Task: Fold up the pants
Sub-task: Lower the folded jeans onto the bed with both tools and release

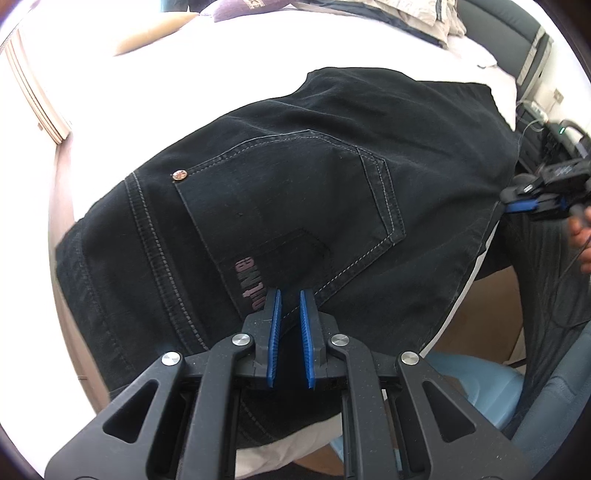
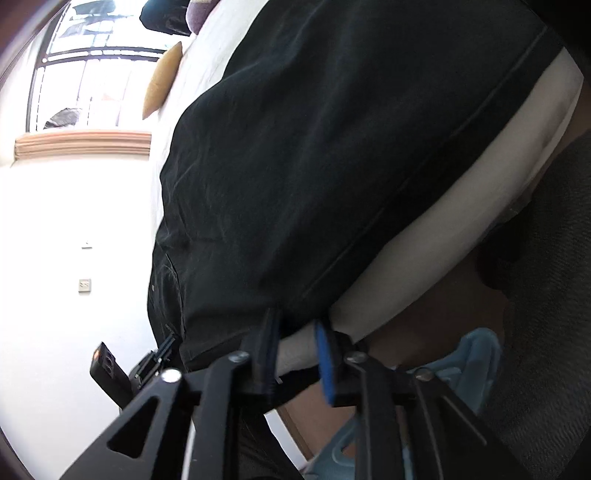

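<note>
Pants (image 1: pixel 295 177): black denim, pale contrast stitching round the pocket, one copper rivet (image 1: pixel 180 175), faded pink lettering (image 1: pixel 248 282). Bed sheet (image 1: pixel 147 96): plain white. Cushion (image 2: pixel 162 79): mustard yellow. Left tool (image 1: pixel 290 299): black frame, blue pads. Chair seat (image 1: pixel 480 384): light blue.

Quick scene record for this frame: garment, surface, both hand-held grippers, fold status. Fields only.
garment: black pants, back pocket up, spread flat
surface: white bed, pants reach its near edge
left hand-held gripper: shut, over the pants at the pocket's corner; whether it pinches cloth cannot be told
right hand-held gripper: jaws apart at the pants' edge, bed edge between them, no grip visible
background: tan pillow
fold status: not judgeable from these views
</note>
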